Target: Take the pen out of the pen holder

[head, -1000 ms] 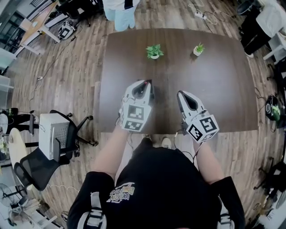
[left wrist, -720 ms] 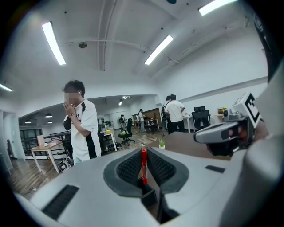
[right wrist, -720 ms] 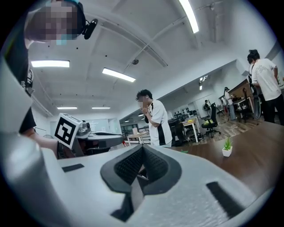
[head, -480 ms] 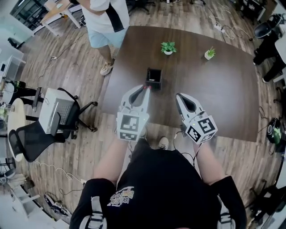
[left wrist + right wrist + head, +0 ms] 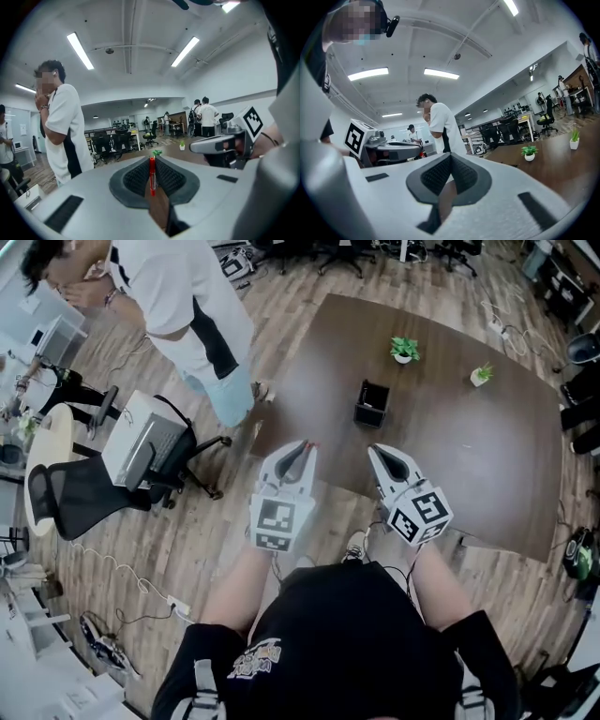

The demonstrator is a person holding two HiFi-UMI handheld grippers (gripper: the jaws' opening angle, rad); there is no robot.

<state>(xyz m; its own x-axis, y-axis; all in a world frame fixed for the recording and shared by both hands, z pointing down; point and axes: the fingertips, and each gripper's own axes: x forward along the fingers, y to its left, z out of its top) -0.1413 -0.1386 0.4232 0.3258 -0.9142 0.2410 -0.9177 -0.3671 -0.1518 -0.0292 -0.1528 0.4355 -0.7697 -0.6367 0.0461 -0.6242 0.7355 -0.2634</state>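
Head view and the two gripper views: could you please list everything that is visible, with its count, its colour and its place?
table: one, dark brown, ahead of the person.
pen holder: one, black, on the table near its left edge.
potted plants: two, green in white pots, on the table beyond the holder.
pen: one, red, between the left gripper's jaws.
office chairs: several, black, one at the left, others beyond the table.
nearest bystander: one, white shirt, standing left of the table.
left gripper: one, grey-white, shut on the pen.
right gripper: one, grey-white, shut, empty.
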